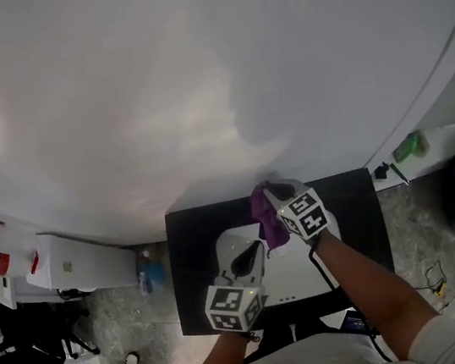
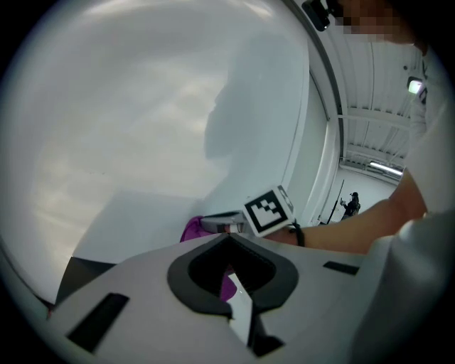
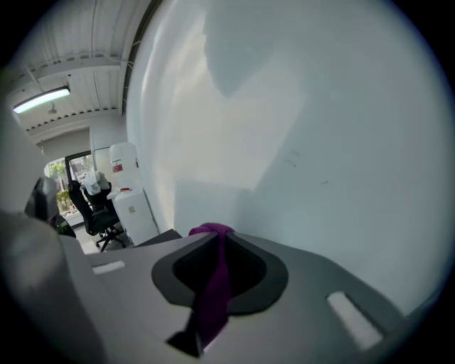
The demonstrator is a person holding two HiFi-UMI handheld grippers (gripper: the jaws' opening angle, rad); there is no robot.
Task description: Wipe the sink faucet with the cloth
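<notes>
A purple cloth hangs from my right gripper, which is shut on it at the far edge of the black counter, close to the white wall. In the right gripper view the cloth runs down between the closed jaws. My left gripper sits just below and left of it, over a white sink. Its jaws meet, and in the left gripper view a sliver of purple cloth shows behind their opening. From there the right gripper and cloth lie straight ahead. I cannot make out the faucet.
A large white wall fills the far side. White cabinets and a blue bottle stand left of the counter. A green item rests on a ledge at right. An office chair stands further off.
</notes>
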